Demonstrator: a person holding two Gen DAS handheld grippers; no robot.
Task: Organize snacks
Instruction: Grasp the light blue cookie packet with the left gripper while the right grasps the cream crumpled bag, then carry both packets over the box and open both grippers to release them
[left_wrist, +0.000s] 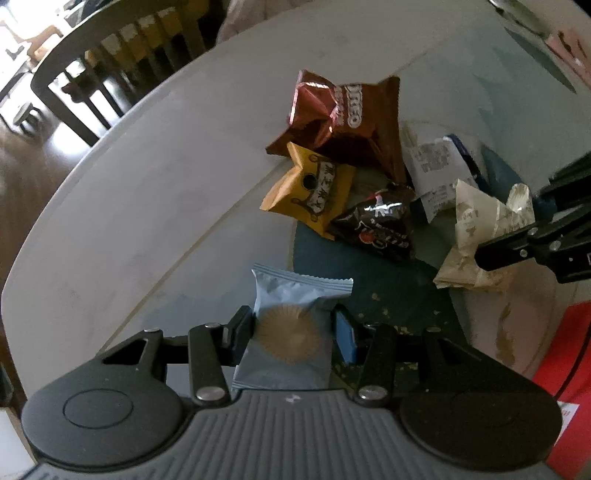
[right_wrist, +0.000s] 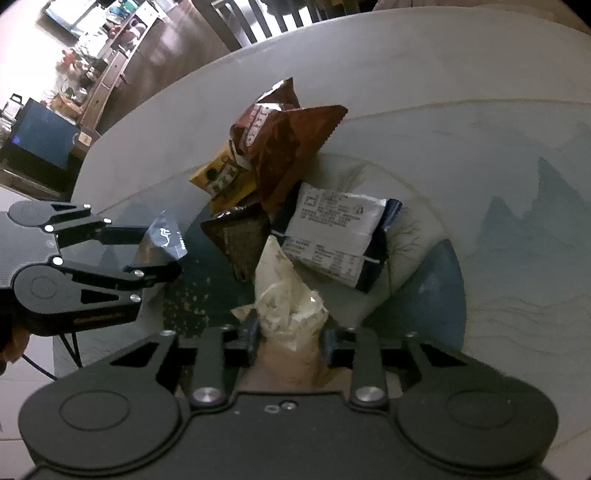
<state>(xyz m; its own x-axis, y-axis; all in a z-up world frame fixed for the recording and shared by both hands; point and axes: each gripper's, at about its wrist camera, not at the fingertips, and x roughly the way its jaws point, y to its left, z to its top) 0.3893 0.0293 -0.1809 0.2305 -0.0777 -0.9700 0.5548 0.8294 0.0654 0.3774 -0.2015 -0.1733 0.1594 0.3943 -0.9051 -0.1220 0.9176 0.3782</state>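
Both grippers are holding a snack at this moment. The left gripper (left_wrist: 291, 332) pinches a pale blue packet (left_wrist: 291, 325) between its two fingers, with the packet standing up out of the jaws above the near part of the table (left_wrist: 129, 184). The right gripper (right_wrist: 290, 332) is closed on a crumpled cream wrapper (right_wrist: 284, 295), held at its near end. The other snacks lie in a loose pile on the round patterned plate (right_wrist: 424, 236) in the middle of the table: a brown Oreo bag (left_wrist: 343, 118) at the far side, a yellow packet (left_wrist: 310, 188) just beside it, a dark glossy packet (left_wrist: 376, 225) nearer, and a white packet with printed text (right_wrist: 332, 229) to the right. I think the main risk is the cream wrapper: it is thin and wrinkled, and its far tip seems to touch the dark packet and the white packet, so lifting it could drag them or let it slip out. The blue packet is smooth, so it may slide down if the grip loosens. The two grippers are also near each other, and they could collide.
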